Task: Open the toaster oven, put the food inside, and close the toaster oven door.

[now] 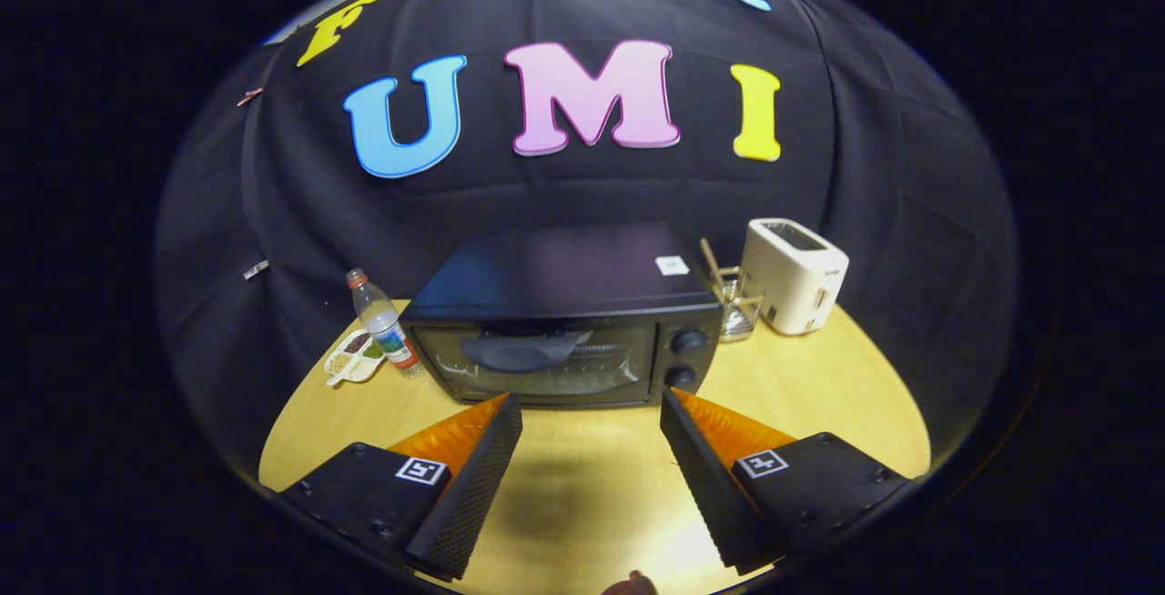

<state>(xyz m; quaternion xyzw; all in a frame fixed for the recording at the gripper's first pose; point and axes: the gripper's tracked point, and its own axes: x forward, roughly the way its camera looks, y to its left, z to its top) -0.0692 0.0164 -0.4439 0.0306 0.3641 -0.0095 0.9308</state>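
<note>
While the boxy toaster oven [564,322] sits shut, the fingers [592,408] spread wide, empty.

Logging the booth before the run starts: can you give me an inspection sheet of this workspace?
Surface: round wooden table, light-coloured, bare ahead of the fingers.
Job's things: black toaster oven at the middle, door shut, handle across its glass, two knobs beside the glass. Food: not identified for certain.
Clutter: plastic water bottle and divided snack dish on one side of the oven; glass with sticks and white pop-up toaster on the other.
Gripper: gripper open, fingers apart, holding nothing, just short of the oven door.
Cables: nothing seen.
Surroundings: black cloth wall behind the table.
</note>
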